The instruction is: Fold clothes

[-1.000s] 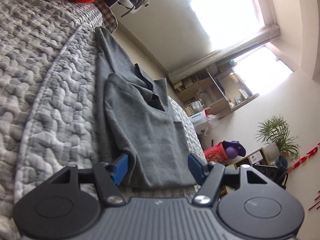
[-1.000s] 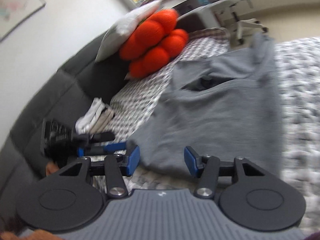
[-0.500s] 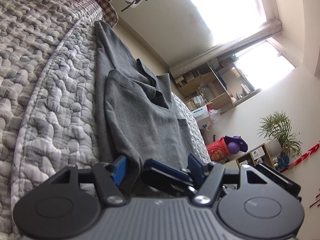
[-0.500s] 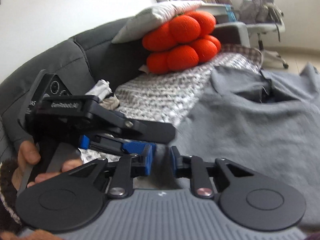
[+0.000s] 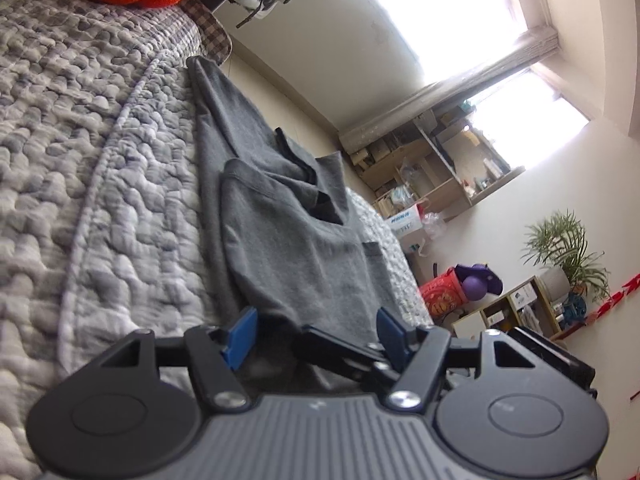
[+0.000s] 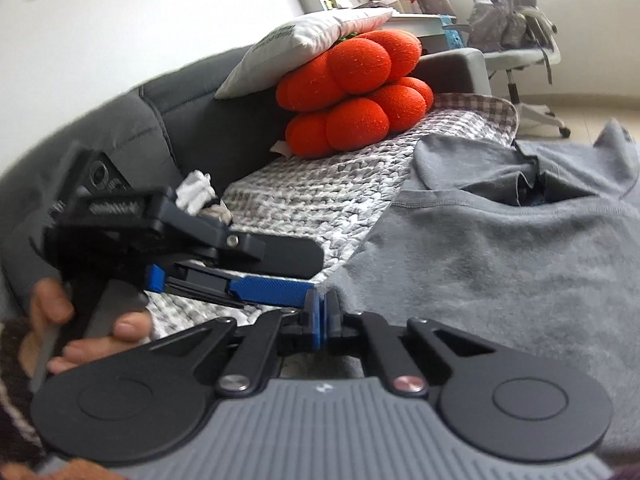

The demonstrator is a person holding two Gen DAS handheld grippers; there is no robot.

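Nearest the right wrist camera, the right gripper (image 6: 321,312) has its blue pads pressed together, and the edge of the grey knit sweatshirt (image 6: 492,256) runs right up to them; I judge it is clamped on the hem corner, though the cloth between the pads is barely visible. Just beside it, the left gripper (image 5: 314,326) has its blue pads spread wide on either side of the same hem, holding nothing. A hand (image 6: 72,340) grips its handle in the right view.

The step in hand looks like taking hold of the bottom hem at two points. The next move calls for the left pads to close on the hem, so both corners can be lifted evenly toward the neckline without dragging the layers askew.

The sweatshirt lies flat on the grey-and-white quilted cover (image 5: 92,184) of a dark sofa, one sleeve or side already turned in over the body. Its long axis runs away from the grippers: hem nearest, dark neck opening farther off. Beyond sits a lumpy orange plush cushion (image 6: 352,96).
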